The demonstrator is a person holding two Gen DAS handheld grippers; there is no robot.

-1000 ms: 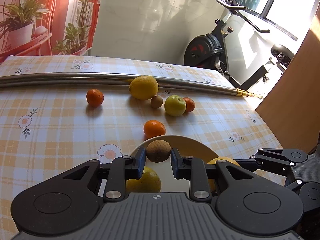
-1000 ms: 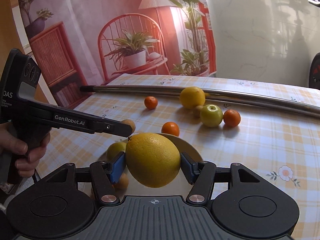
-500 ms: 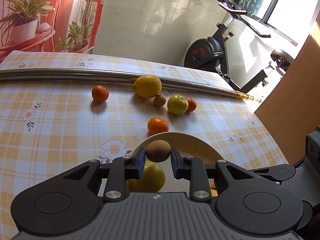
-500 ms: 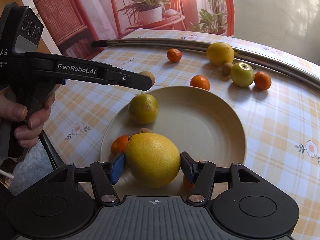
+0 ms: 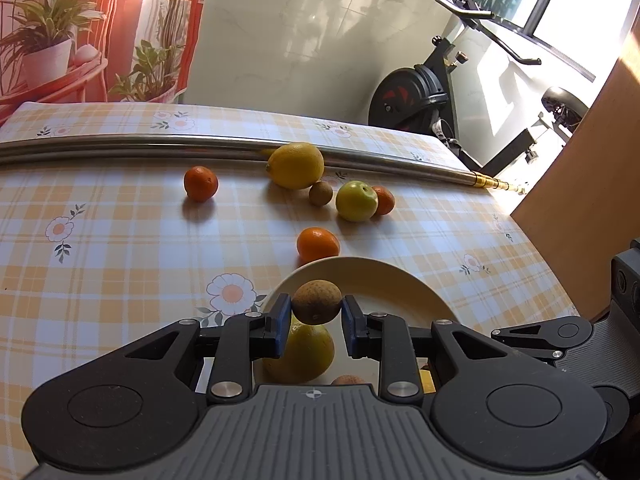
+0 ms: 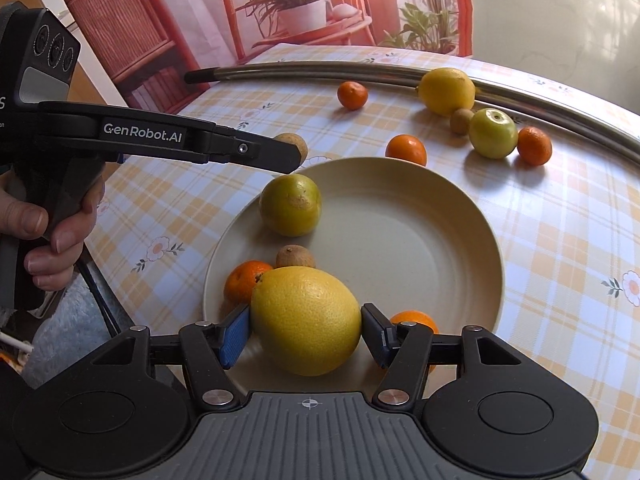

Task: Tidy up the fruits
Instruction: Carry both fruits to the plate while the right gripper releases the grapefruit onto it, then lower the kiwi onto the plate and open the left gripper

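We grip a lemon (image 6: 306,320) in the right gripper (image 6: 306,334) and a brown fruit (image 5: 316,302) in the left gripper (image 5: 316,316); released, either may strike the plate (image 6: 420,248) fruits beneath the fingers.

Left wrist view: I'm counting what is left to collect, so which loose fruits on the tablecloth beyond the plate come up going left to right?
Mandarin → lemon → small brown fruit → green apple → mandarin behind the apple.

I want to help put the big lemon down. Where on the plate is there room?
The plate's middle and right side are bare. Its left side is crowded: green fruit, small brown fruit, tangerine.
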